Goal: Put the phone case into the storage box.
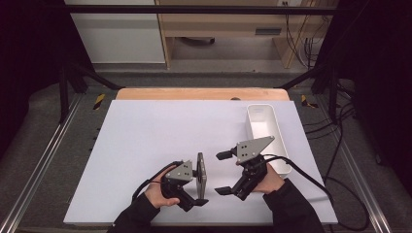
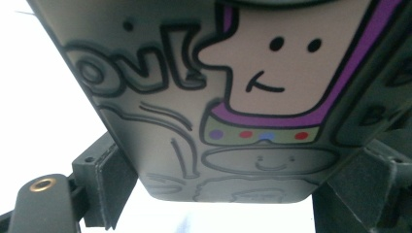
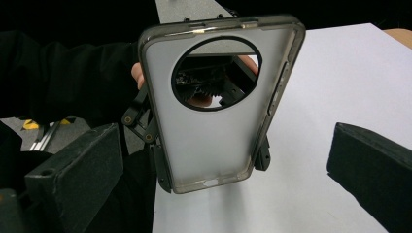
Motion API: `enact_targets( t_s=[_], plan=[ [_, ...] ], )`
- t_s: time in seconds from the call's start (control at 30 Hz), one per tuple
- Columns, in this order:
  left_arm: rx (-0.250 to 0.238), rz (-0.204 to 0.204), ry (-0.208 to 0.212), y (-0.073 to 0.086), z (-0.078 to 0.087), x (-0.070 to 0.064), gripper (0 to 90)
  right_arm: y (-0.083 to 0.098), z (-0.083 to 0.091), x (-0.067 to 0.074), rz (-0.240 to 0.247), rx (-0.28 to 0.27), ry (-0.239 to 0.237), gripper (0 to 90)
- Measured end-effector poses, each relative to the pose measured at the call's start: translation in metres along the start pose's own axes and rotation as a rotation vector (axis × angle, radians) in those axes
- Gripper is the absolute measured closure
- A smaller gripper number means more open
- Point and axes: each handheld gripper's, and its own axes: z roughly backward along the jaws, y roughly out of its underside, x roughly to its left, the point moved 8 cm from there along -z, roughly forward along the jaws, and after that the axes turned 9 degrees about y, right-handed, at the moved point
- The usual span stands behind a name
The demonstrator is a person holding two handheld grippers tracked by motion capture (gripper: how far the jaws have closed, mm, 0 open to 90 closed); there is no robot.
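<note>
A white rectangular surface (image 1: 145,145) lies largely bare — left hand-held gripper (image 1: 200,187) pinches a translucent grey phone case (image 1: 201,174), apparently upright; right hand-held gripper (image 1: 223,172) spread beside a white plastic bin (image 1: 265,131).

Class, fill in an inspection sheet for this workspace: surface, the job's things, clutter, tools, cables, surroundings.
Surface: white table top, wooden edge at the far side.
Job's things: phone case held upright on edge, large round camera cutout; cartoon print on its other face.
Clutter: white tray at the right, contents nothing seen.
Tools: left tool shut on the phone case; right tool open, facing it, apart.
Cables: one trailing from each tool.
Surroundings: metal frame, wooden shelving beyond.
</note>
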Motion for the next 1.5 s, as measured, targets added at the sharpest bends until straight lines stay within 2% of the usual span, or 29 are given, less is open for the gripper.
enact_targets(
  t_s=[0.33,0.47,0.8,1.3,1.5],
  plan=[
    [-0.007,-0.018,0.038,-0.006,-0.007,-0.003,11.6,-0.001,-0.001,0.001,-0.005,-0.011,-0.013,0.2],
    [0.020,-0.027,0.058,-0.006,-0.013,-0.004,11.6,-0.001,-0.001,0.003,-0.006,-0.017,-0.022,0.2],
    [0.048,-0.037,0.085,-0.007,-0.019,-0.006,11.6,0.000,-0.005,0.006,-0.007,-0.016,-0.047,0.2],
    [0.081,-0.059,0.147,-0.008,-0.026,-0.014,11.7,0.004,-0.008,0.011,0.008,0.003,-0.086,0.7],
    [0.091,-0.063,0.157,-0.007,-0.028,-0.016,11.7,0.005,-0.008,0.014,0.011,0.013,-0.104,2.7]
  ],
)
